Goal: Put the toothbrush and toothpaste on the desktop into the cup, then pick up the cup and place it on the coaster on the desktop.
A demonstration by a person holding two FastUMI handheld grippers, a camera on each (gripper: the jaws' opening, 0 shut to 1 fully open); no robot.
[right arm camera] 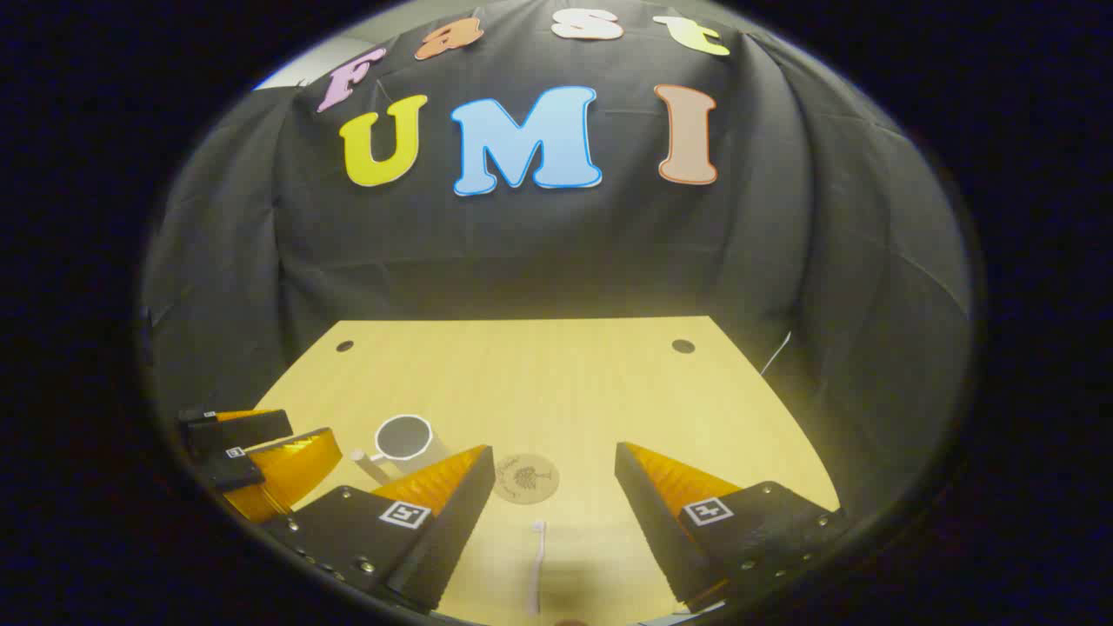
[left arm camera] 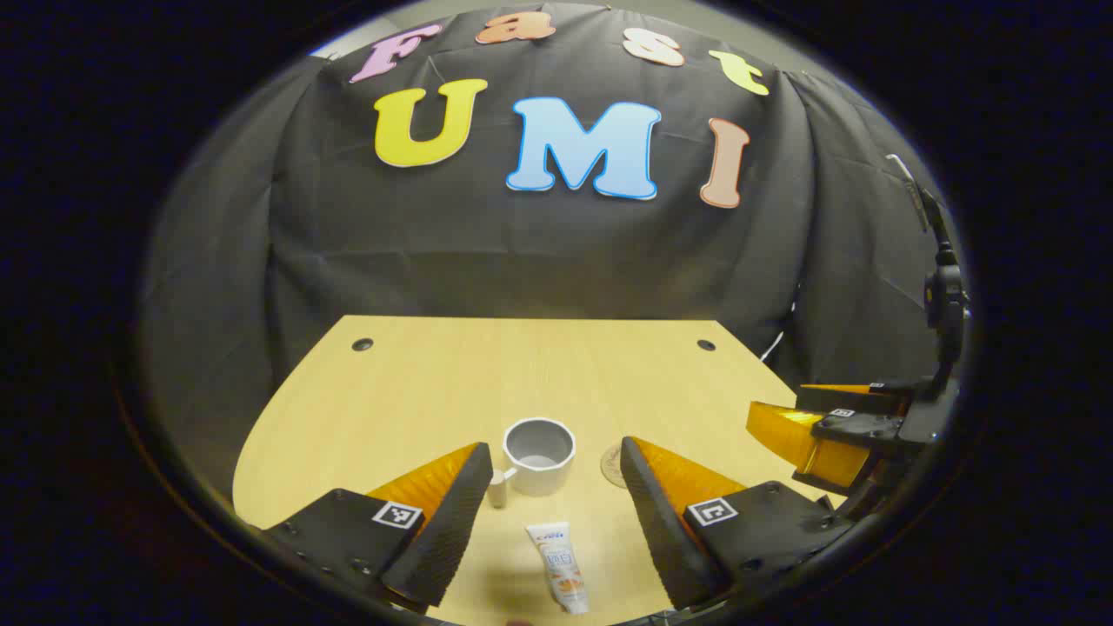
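Both grippers, left (left arm camera: 552, 487) and right (right arm camera: 552, 487), hang wide open and empty; first step pending: lower onto toothpaste tube (left arm camera: 561, 565) or toothbrush (right arm camera: 537, 565), then cup (left arm camera: 539, 454).

Left gripper (left arm camera: 552, 487): 2 wedge-shaped fingers (left arm camera: 452, 522) with ribbed inner faces, each on a matte black base plate studded with small round screws. 1 square black-and-white marker tag (left arm camera: 397, 515) per plate.

Right gripper (right arm camera: 552, 496): same build, 2 ribbed wedge fingers (right arm camera: 456, 513), black screwed plates, 1 square marker tag (right arm camera: 706, 511) each. Seen from the left gripper view, it carries a black upright post (left arm camera: 943, 296) above its body.
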